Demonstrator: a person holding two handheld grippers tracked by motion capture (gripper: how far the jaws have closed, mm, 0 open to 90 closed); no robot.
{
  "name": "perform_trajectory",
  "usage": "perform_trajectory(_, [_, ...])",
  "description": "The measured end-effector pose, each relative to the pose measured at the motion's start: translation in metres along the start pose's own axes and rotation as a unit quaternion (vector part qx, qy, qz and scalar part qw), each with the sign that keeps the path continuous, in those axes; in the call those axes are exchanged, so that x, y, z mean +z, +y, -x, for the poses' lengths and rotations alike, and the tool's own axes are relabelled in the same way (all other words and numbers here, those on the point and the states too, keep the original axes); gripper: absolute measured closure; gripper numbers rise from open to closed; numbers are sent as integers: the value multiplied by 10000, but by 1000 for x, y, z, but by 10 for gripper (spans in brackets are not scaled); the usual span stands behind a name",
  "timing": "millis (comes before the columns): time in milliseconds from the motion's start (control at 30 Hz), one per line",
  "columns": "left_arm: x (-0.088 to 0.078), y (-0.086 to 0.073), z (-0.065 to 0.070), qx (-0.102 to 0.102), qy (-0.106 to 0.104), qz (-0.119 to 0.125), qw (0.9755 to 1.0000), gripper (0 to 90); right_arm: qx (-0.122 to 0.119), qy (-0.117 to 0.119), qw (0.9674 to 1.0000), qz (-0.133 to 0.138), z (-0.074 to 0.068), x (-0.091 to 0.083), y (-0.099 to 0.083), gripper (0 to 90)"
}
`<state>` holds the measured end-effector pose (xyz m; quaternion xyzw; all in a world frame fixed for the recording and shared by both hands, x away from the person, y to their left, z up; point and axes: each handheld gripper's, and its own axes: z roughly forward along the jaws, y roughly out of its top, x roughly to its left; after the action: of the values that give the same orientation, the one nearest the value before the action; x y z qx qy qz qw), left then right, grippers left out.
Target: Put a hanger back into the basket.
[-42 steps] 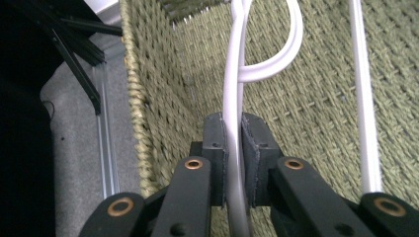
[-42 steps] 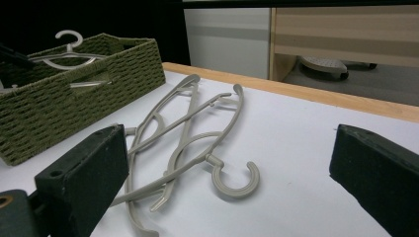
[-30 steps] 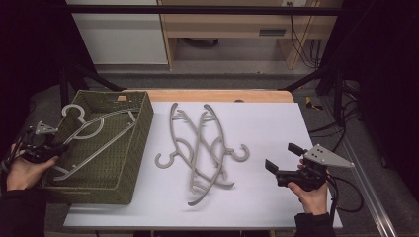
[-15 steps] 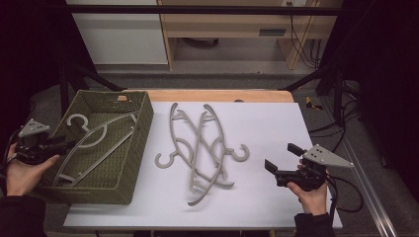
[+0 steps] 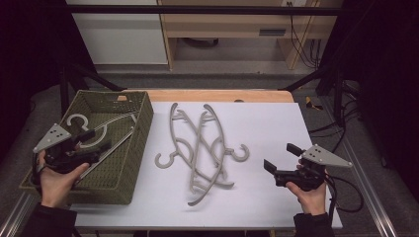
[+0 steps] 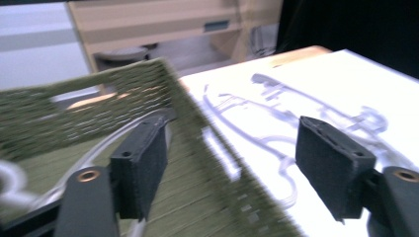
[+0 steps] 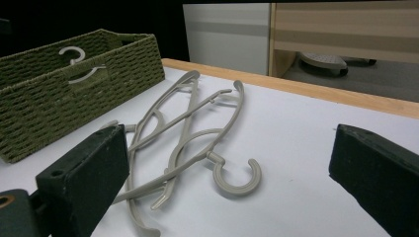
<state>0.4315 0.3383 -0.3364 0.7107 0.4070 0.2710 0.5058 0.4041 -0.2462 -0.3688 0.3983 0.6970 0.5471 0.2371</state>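
Note:
A grey plastic hanger (image 5: 106, 131) lies inside the green woven basket (image 5: 143, 128) on the left of the table, its hook (image 7: 73, 53) poking above the rim. My left gripper (image 5: 96, 145) hovers over the basket's near part. Its jaws have just been opening, and in the left gripper view the left gripper (image 6: 237, 163) stands open with nothing between the pads. Overlapping grey hangers (image 5: 197, 148) lie on the white table (image 5: 267, 123) in the middle. My right gripper (image 5: 280, 158) hovers open to their right, facing the hangers (image 7: 183, 128).
A wooden strip (image 5: 222, 95) borders the table's far edge, with a cabinet and shelf beyond. Black frame bars stand at both sides. Cables (image 5: 341, 192) trail at the right. Bare white tabletop lies between the hangers and the right gripper.
The left gripper let go of the hanger, which now rests in the basket, and has moved right over the basket with its jaws wider. The right gripper stayed put.

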Motion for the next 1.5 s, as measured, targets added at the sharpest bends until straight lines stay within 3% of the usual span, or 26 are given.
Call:
perform_trajectory(167, [8,-6,29,159,-391,51,9991,195,-16,4,10000,13,-2,1,1,22])
perform_trajectory(300, [16,-13,45,275,-435,-19,9987,148,-21,59,10000,8,-6,3,1,22])
perform_trajectory(500, [21,-23,57,257,-560,-26,9981,114,-29,105,9999,-106,-12,11,-1,21])
perform_trajectory(700, [24,-31,62,277,-644,-131,9975,88,7,158,9997,-177,-21,17,-1,26])
perform_trajectory(833, [25,-31,63,264,-593,-155,9978,75,-117,132,9991,-375,-31,27,-3,50])
perform_trajectory(1133, [24,-30,67,390,-614,-155,9972,71,-91,186,9969,-764,-55,57,-9,80])
perform_trajectory(1333, [20,-27,66,417,-584,-138,9973,71,-47,260,9936,-1100,-73,84,-16,121])
perform_trajectory(1500, [21,-28,65,431,-590,-172,9972,73,-135,197,9877,-1548,-89,112,-27,200])
